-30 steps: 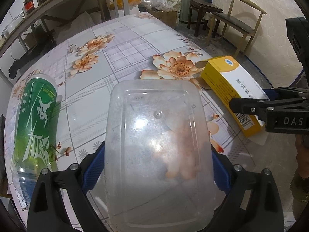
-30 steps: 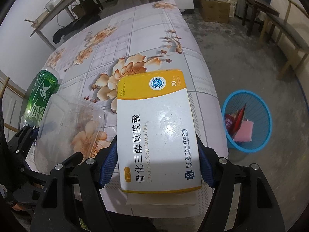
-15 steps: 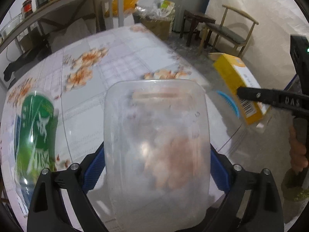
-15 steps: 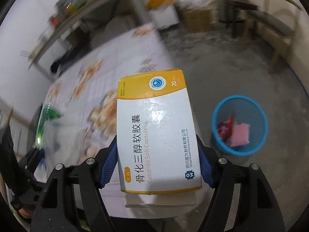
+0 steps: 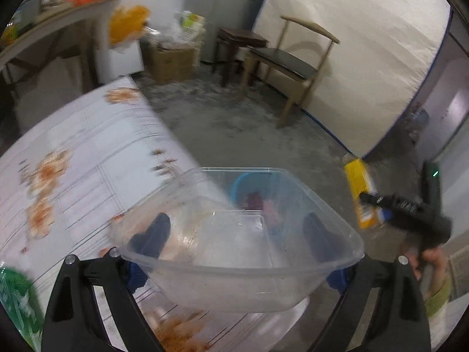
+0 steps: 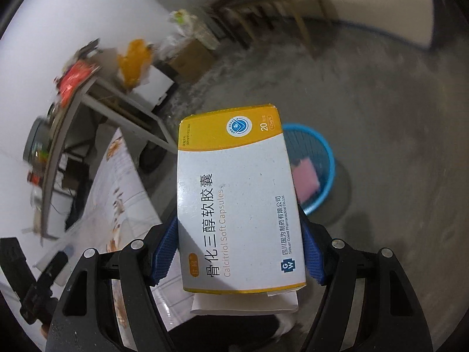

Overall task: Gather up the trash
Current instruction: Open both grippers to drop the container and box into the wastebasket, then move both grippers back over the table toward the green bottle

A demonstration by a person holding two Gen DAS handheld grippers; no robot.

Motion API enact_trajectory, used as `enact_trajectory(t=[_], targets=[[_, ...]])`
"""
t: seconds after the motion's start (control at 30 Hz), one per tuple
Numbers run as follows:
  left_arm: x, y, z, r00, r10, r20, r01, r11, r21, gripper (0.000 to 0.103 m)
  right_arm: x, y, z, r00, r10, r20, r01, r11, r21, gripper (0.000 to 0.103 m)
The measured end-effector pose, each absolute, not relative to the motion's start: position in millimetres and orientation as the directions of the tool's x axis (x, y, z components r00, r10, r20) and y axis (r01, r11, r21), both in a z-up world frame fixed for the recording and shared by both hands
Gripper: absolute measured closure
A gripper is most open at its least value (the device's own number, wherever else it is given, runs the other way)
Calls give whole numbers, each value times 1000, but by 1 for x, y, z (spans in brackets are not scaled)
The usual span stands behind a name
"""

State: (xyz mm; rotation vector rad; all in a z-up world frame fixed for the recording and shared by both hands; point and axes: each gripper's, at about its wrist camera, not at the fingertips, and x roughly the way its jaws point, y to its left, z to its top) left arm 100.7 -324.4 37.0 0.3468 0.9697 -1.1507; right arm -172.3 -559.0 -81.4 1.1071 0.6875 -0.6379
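My left gripper point(image 5: 234, 231) is shut on a clear plastic container point(image 5: 237, 249), held tilted in the air above the table's right edge. My right gripper point(image 6: 239, 252) is shut on a yellow and white medicine box point(image 6: 237, 202), held over the floor. That box also shows in the left wrist view point(image 5: 362, 196), off to the right. A blue trash basket point(image 6: 319, 173) with pink and red trash inside stands on the floor, just behind the box. It also shows through the clear container in the left wrist view point(image 5: 243, 182).
The flowered table point(image 5: 88, 158) lies at left, with a green bottle point(image 5: 17, 302) near its front left corner. A wooden chair point(image 5: 293, 64), a stool point(image 5: 237, 47), cardboard boxes point(image 5: 173, 61) and a shelf point(image 6: 67, 111) stand around the concrete floor.
Both grippers lifted their loads off the table and swung right, toward the floor. The blue basket now sits right behind the medicine box and shows through the clear container.
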Motion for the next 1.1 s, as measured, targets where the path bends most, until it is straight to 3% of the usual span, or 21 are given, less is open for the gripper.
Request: enact_trajectory(t=[0.3, 0.4, 0.43, 0.5, 0.73, 1.1], targets=[[87, -461, -9, -136, -529, -838, 873, 336, -354, 13, -155, -608, -151, 694, 41, -719, 708, 144, 691, 34], [88, -503, -24, -200, -525, -827, 844, 337, -418, 9, -143, -634, -172, 724, 27, -689, 686, 82, 723, 27], [89, -513, -29, -212, -521, -827, 836, 341, -429, 5, -141, -640, -178, 728, 20, -685, 683, 71, 727, 19], [91, -530, -47, -199, -491, -848, 827, 380, -414, 6, -136, -655, -205, 715, 5, -699, 698, 42, 715, 17], [99, -513, -68, -213, -476, -853, 799, 418, -432, 6, -149, -642, -264, 656, 80, -751, 755, -61, 653, 17], [106, -470, -22, -187, -560, -807, 821, 361, -441, 6, -170, -629, -240, 684, 8, -730, 729, -56, 683, 17]])
